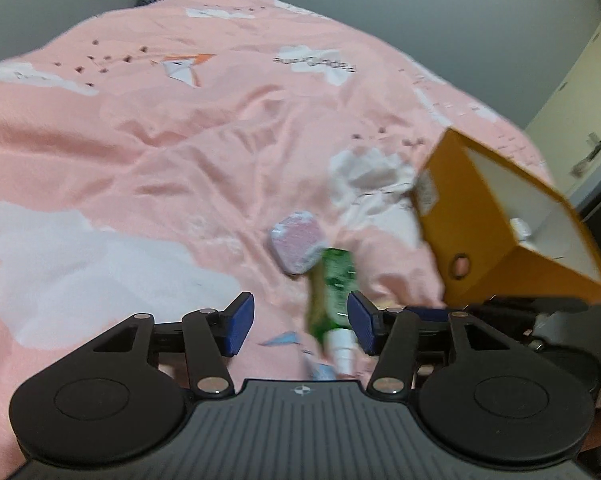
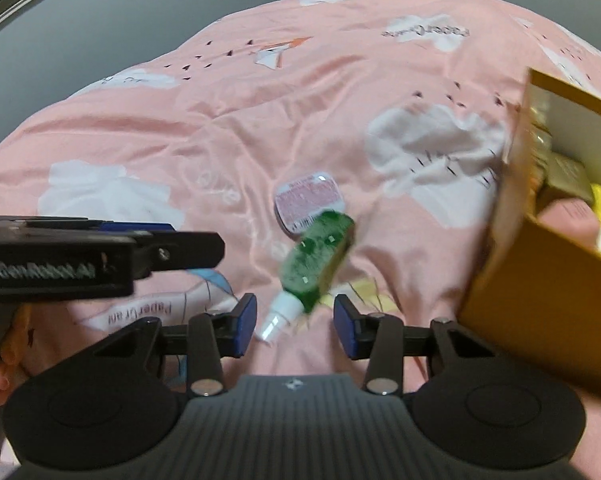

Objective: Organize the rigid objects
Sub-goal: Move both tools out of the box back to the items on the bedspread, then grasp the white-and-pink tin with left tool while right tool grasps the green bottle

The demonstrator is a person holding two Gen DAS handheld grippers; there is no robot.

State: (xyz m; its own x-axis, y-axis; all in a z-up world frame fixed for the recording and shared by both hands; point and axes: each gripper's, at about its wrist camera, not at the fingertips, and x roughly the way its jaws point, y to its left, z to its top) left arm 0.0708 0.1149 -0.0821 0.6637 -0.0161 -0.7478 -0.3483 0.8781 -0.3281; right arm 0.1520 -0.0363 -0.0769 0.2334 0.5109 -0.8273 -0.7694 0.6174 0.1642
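Nearest in the right wrist view: right tool (image 2: 294,322), blue pads spread apart, nothing clamped. Just ahead of the gap, lying on the pink printed bed cover (image 2: 220,120): a green plastic spray bottle with a white nozzle (image 2: 314,266), nozzle toward the tool, long axis running away and slightly to the right. Touching the bottle's far end, a flat rounded pink-and-white tin (image 2: 308,204).

In the left wrist view: left tool (image 1: 300,326), pads likewise apart and empty; the bottle (image 1: 332,292) close against the right-hand pad rather than centred, axis running almost straight away.

Off to the right, tilted and blurred: an open orange cardboard box with a white lining (image 2: 540,280), yellow and gold items inside.

Judged better placed for the pick: the right tool.
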